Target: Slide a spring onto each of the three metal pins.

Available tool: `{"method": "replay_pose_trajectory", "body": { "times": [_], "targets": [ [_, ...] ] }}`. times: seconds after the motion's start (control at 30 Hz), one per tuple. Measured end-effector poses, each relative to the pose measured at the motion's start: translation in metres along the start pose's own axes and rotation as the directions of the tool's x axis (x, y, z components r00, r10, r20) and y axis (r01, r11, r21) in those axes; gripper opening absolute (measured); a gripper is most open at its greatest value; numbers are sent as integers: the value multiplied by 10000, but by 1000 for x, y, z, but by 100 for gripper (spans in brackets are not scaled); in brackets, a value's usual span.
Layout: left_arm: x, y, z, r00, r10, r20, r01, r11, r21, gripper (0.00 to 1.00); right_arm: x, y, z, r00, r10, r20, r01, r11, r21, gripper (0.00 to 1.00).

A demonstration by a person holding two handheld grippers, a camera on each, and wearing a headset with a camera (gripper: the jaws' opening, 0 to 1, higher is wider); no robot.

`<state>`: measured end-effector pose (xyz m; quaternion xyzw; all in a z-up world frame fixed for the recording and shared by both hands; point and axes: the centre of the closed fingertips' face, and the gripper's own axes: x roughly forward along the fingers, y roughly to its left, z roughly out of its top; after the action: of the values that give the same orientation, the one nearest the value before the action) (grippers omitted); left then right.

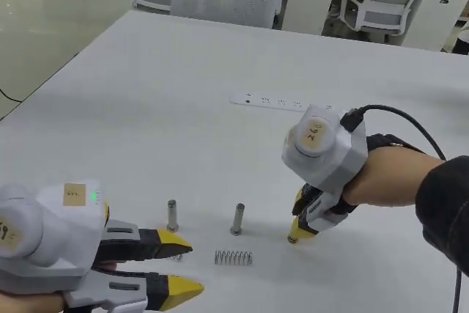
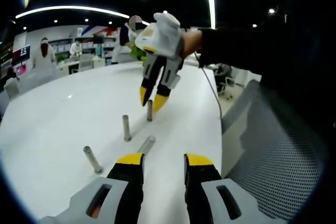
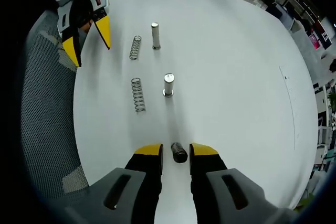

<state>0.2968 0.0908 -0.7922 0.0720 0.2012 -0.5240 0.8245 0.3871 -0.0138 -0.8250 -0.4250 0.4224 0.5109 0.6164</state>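
Straight ahead on the white table (image 1: 183,71), the head view gives you a row of upright metal pins: the first pin (image 1: 172,215), then the middle pin (image 1: 238,218). Your right gripper (image 1: 296,229) points down at the end of that row. A loose spring (image 1: 233,257) lies flat just in front of the middle pin. Your left gripper (image 1: 192,265) hovers low at the near left, with its jaws wide apart and nothing between them.

The left gripper view adds the third pin (image 2: 149,110), standing between the right gripper's yellow tips. The right gripper view looks along its own jaws and sees that pin end-on. The jaws sit narrowly apart around it with a gap on one side, so they are not clamping it. The pin's top looks ribbed, and you cannot tell whether a coil sits on it. This view also shows a second spring (image 3: 135,47) beside the first pin. In the head view it is mostly tucked under your left jaw.

Both springs lie between the pins and the near table edge, where a mesh chair (image 3: 47,103) sits close. Beyond the pins, a broad stretch of tabletop runs to a power strip (image 1: 282,102), well apart.
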Motion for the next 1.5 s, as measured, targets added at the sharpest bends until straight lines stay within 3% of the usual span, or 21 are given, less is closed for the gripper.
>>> {"method": "replay_pose_trajectory", "body": {
  "times": [0.27,0.5,0.73,0.97,1.5],
  "targets": [
    [-1,-1,-1,10000,1,-53,-1,10000,19,23,-9,10,21,9994,-73,335,89,9989,-456,18],
    [-1,-1,-2,10000,-8,-91,9,10000,35,23,-9,25,40,9966,366,743,-316,9973,-668,17],
    [0,-2,-3,9999,-34,-135,35,10000,36,22,2,39,49,9941,760,768,-689,9934,-914,16],
    [0,-2,-4,9998,-40,-180,41,10000,44,22,18,47,51,9925,1057,617,-990,9897,-1030,17],
    [1,-1,-6,9996,-66,-279,68,9999,80,22,37,50,50,9926,1165,356,-1116,9868,-1176,20]
  ]
}}
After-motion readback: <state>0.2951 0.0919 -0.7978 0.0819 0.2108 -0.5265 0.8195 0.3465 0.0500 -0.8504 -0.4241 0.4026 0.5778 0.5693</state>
